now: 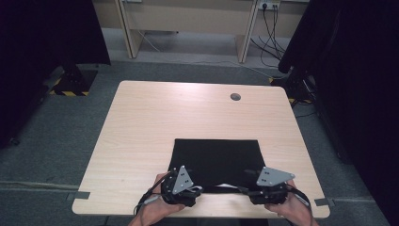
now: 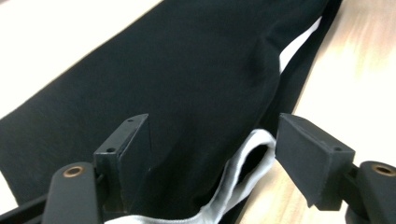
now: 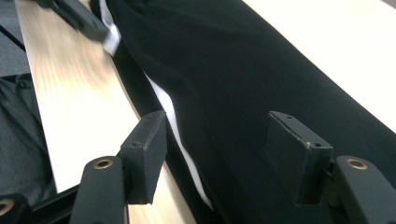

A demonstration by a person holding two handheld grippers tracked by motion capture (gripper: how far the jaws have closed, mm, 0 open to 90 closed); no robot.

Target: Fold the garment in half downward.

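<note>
A black cloth [image 1: 216,157] lies folded flat on the near half of the light wooden table [image 1: 155,122], with a white edge [image 1: 228,185] peeking out along its near side. My left gripper [image 1: 196,189] sits at the cloth's near left corner and my right gripper [image 1: 245,189] at its near right corner. In the left gripper view the jaws [image 2: 212,128] stand open over the black cloth [image 2: 187,84] and a white hem [image 2: 243,172], without pressing on either. The right gripper's jaws [image 3: 217,123] are also open above the cloth [image 3: 261,79] and its white strip [image 3: 180,140].
A round cable hole [image 1: 235,97] sits at the table's far right. The near table edge runs just below both hands. Dark curtains flank the table, and a desk with hanging cables [image 1: 270,28] stands behind. The left gripper [image 3: 79,16] shows blurred at the right gripper view's top left.
</note>
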